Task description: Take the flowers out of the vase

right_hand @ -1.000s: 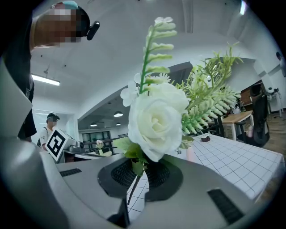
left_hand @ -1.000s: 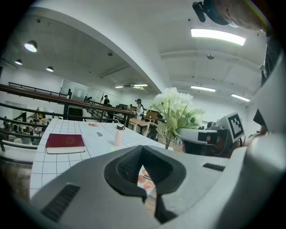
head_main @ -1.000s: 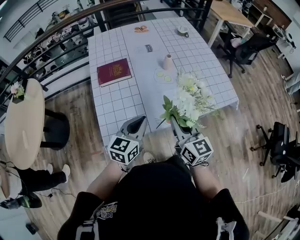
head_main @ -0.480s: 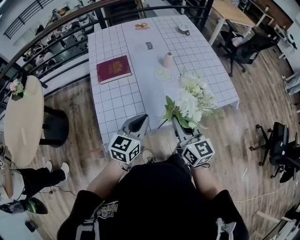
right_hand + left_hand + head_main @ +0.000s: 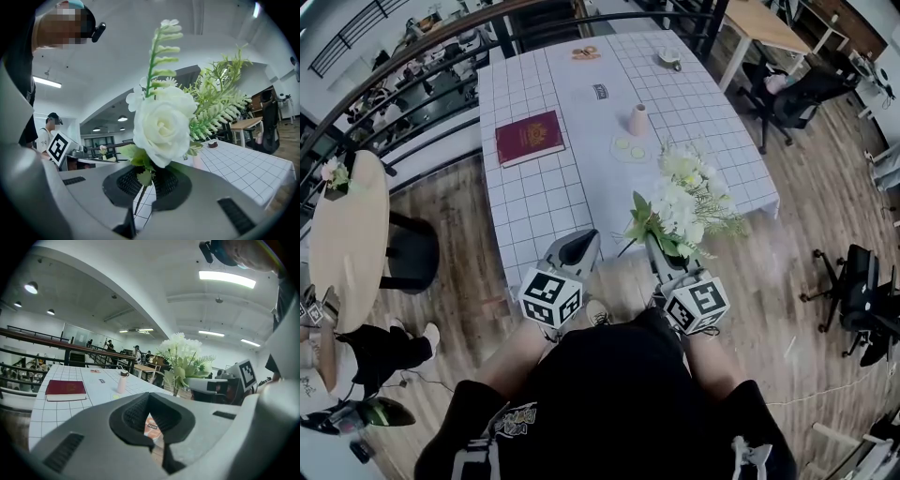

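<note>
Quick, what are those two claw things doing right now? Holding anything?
Left gripper: jaws closed, holding nothing.
Right gripper: jaws closed on the stems of the flowers.

Your left gripper (image 5: 152, 425) has its jaws closed together with nothing between them. Left of the pink vase (image 5: 122, 383), a red book (image 5: 65, 389) lies flat on the gridded tablecloth (image 5: 96, 380). Right of the vase and apart from it, the white flowers (image 5: 180, 357) stand upright.

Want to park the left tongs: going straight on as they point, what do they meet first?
Probably the gridded tablecloth, short of the pink vase; depth is unclear.
</note>
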The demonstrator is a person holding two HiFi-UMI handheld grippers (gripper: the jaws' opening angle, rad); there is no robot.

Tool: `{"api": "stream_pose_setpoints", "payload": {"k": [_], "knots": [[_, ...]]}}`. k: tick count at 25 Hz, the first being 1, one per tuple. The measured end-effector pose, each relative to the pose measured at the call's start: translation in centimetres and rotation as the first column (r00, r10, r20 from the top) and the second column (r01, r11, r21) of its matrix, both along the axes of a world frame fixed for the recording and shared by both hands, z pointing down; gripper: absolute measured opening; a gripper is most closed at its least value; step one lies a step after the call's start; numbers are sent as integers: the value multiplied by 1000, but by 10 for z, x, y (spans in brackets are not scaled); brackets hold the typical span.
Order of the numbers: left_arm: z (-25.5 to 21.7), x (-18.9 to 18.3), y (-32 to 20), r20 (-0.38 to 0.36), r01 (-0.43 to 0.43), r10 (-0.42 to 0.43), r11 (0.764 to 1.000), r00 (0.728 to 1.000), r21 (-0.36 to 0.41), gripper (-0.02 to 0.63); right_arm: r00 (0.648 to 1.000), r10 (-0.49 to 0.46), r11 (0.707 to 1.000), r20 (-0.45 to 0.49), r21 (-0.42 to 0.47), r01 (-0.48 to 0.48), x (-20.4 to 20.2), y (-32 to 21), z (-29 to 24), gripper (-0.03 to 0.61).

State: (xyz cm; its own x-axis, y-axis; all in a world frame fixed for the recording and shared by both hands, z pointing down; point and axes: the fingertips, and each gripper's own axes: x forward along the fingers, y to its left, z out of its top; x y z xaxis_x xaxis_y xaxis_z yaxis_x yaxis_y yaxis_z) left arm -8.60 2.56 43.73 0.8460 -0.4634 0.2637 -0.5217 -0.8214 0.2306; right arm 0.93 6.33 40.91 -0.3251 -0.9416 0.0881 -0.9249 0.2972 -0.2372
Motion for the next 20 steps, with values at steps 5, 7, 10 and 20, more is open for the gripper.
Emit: {"api": "stream_pose_setpoints", "payload": {"k": [5, 7, 10, 20], "knots": [[1, -1, 2, 2, -1, 1, 1000, 1000, -2, 8, 1000, 0, 1000, 1, -1, 0, 0, 0, 1, 38], [1, -2, 2, 2, -3, 3, 1000, 1000, -2, 8, 1000, 2, 1000, 1, -2, -2, 0, -1, 1, 38], [-1, -2, 3, 0, -4, 4, 1000, 1000, 1, 8, 1000, 4, 1000, 1, -2, -4, 0, -1, 1, 38], [-4, -1, 2, -2, -4, 4, 1000, 1000, 5, 7, 1000, 14, 1000, 2, -4, -14, 4, -3, 1, 38]]}}
